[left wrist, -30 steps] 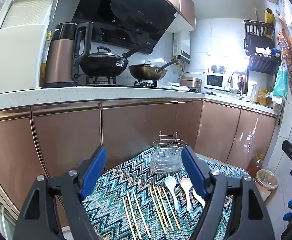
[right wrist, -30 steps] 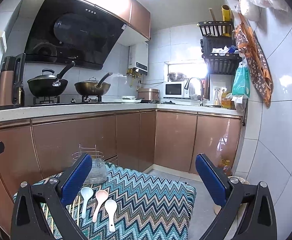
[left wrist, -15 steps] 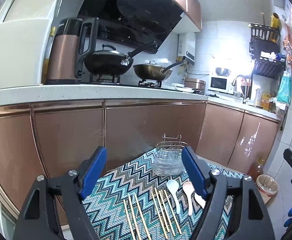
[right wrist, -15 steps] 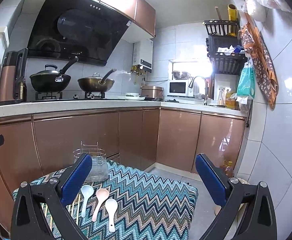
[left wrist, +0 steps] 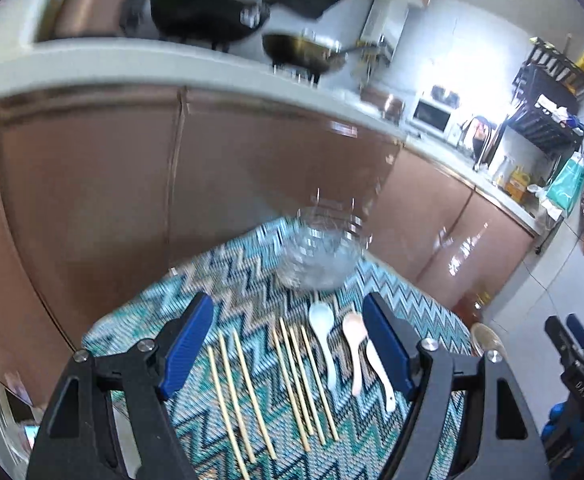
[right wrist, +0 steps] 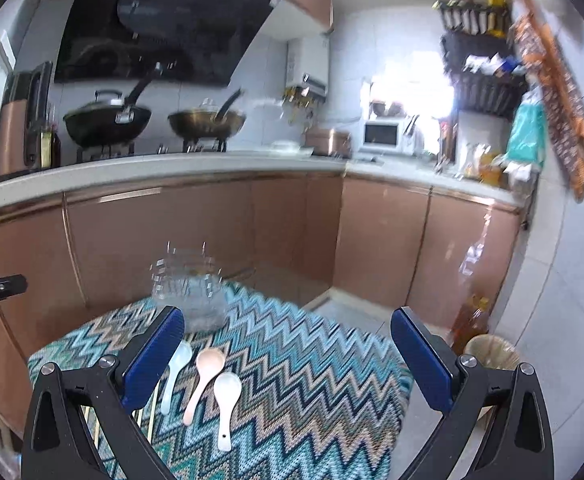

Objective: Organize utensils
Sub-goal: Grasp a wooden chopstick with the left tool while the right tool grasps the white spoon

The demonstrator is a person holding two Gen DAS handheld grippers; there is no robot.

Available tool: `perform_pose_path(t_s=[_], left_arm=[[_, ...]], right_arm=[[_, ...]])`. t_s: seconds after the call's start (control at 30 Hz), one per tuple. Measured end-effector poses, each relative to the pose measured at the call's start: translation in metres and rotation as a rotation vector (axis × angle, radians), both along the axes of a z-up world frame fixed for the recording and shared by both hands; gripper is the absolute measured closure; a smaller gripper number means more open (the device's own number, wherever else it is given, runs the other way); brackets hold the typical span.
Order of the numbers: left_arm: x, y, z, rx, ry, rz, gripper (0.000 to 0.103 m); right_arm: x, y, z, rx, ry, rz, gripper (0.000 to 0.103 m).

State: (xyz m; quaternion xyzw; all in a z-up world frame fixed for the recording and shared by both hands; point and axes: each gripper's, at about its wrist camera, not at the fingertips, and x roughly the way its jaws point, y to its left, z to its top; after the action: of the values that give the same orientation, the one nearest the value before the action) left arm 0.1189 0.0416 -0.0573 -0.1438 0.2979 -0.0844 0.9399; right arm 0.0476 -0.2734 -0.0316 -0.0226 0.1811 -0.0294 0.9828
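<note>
Chopsticks (left wrist: 292,380) lie near the cloth's (right wrist: 312,360) left edge, seen fully only by the left camera. Both grippers (left wrist: 287,352) (right wrist: 287,356) hang wide and empty; the cloth's right half is bare.

Wire utensil holder (left wrist: 320,254) upright and blurred at the desk's far edge, seven pale chopsticks (left wrist: 292,376) lying roughly parallel, three spoons (right wrist: 207,384) beside them, bowls towards the holder, one pinkish

Black tongs (left wrist: 287,346), blue pads (left wrist: 187,344), silver screws (left wrist: 146,345)
</note>
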Motion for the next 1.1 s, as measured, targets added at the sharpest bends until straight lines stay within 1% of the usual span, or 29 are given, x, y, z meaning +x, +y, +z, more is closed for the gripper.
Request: perform_pose_path(t_s=[0.07, 0.1, 0.17, 0.23, 0.27, 0.37, 0.4, 0.43, 0.47, 0.53, 0.6, 0.63, 0.7, 0.83, 0.9, 1.1], left_arm=[[0.017, -0.001, -0.011, -0.029, 0.061, -0.031, 0.028], [0.029, -0.005, -0.019, -0.042, 0.106, -0.052, 0.028], [0.046, -0.011, -0.032, -0.056, 0.166, -0.087, 0.03], [0.063, -0.017, -0.042, -0.055, 0.213, -0.112, 0.037], [0.074, -0.022, -0.05, -0.052, 0.248, -0.131, 0.043], [0.099, -0.031, -0.066, -0.048, 0.317, -0.17, 0.052], [0.11, -0.035, -0.074, -0.053, 0.353, -0.187, 0.056], [0.118, -0.037, -0.079, -0.061, 0.379, -0.201, 0.058], [0.127, -0.039, -0.085, -0.067, 0.404, -0.212, 0.061], [0.144, -0.045, -0.095, -0.068, 0.443, -0.224, 0.064], [0.161, -0.049, -0.105, -0.067, 0.48, -0.233, 0.07], [0.167, -0.05, -0.109, -0.065, 0.491, -0.235, 0.071], [0.181, -0.054, -0.119, -0.055, 0.524, -0.24, 0.075], [0.206, -0.061, -0.141, -0.046, 0.597, -0.249, 0.079], [0.214, -0.063, -0.151, -0.038, 0.626, -0.245, 0.083], [0.231, -0.067, -0.171, -0.013, 0.692, -0.21, 0.088]], right_arm=[[0.017, -0.001, -0.01, 0.001, 0.055, 0.026, 0.0], [0.023, -0.001, -0.015, 0.006, 0.078, 0.041, 0.0], [0.042, -0.003, -0.028, 0.043, 0.154, 0.093, 0.0], [0.059, -0.004, -0.039, 0.079, 0.221, 0.139, 0.001], [0.068, -0.004, -0.045, 0.095, 0.256, 0.16, 0.003], [0.094, -0.004, -0.06, 0.14, 0.35, 0.231, 0.018], [0.104, -0.003, -0.067, 0.153, 0.389, 0.257, 0.028], [0.114, -0.002, -0.074, 0.159, 0.423, 0.28, 0.037], [0.126, -0.002, -0.083, 0.172, 0.464, 0.313, 0.04], [0.142, 0.0, -0.095, 0.199, 0.524, 0.366, 0.051], [0.154, 0.001, -0.107, 0.203, 0.571, 0.402, 0.056], [0.161, 0.001, -0.114, 0.203, 0.596, 0.425, 0.059], [0.171, 0.0, -0.124, 0.202, 0.628, 0.452, 0.063], [0.189, -0.003, -0.146, 0.226, 0.685, 0.507, 0.067], [0.195, -0.005, -0.153, 0.233, 0.706, 0.531, 0.067], [0.21, -0.011, -0.17, 0.259, 0.747, 0.583, 0.068]])
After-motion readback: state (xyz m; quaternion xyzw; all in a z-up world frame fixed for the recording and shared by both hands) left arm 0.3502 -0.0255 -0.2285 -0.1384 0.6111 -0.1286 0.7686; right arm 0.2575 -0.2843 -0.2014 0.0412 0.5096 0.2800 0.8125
